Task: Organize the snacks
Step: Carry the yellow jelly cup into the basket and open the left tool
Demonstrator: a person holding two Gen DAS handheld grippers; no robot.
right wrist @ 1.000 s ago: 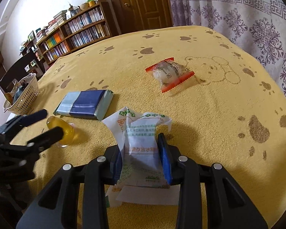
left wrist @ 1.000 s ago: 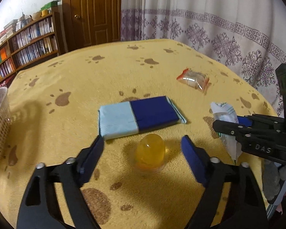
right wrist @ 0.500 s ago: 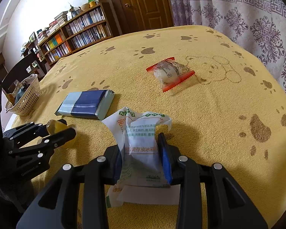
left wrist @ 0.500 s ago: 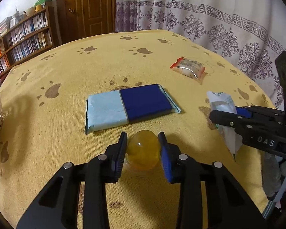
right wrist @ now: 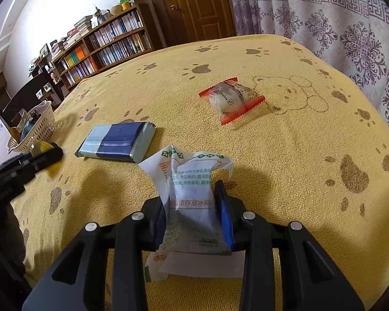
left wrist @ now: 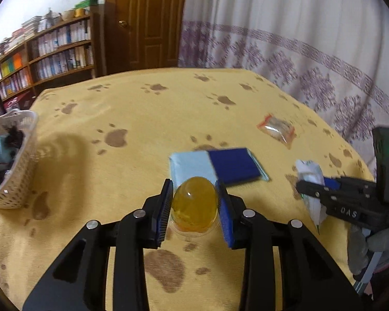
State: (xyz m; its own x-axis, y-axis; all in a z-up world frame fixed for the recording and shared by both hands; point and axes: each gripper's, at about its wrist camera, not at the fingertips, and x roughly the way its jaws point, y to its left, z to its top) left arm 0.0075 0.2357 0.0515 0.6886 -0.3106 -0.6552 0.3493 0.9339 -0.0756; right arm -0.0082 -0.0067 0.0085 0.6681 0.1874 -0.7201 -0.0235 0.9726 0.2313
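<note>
My left gripper is shut on a yellow jelly cup and holds it above the yellow cloth; the same cup shows at the left of the right wrist view. My right gripper is shut on a white snack packet with green and orange print, seen from the side as the white packet. A blue and light-blue bar packet lies flat mid-table. A clear, red-edged packet lies further back. A white lattice basket stands at the left edge.
The table wears a yellow cloth with brown paw prints. The basket holds several dark and bluish items. Bookshelves, a wooden door and a patterned curtain stand behind the table.
My left gripper closed on the jelly cup, lifted it off the cloth and swung left, bringing the basket into view. The right gripper kept hold of the white packet.
</note>
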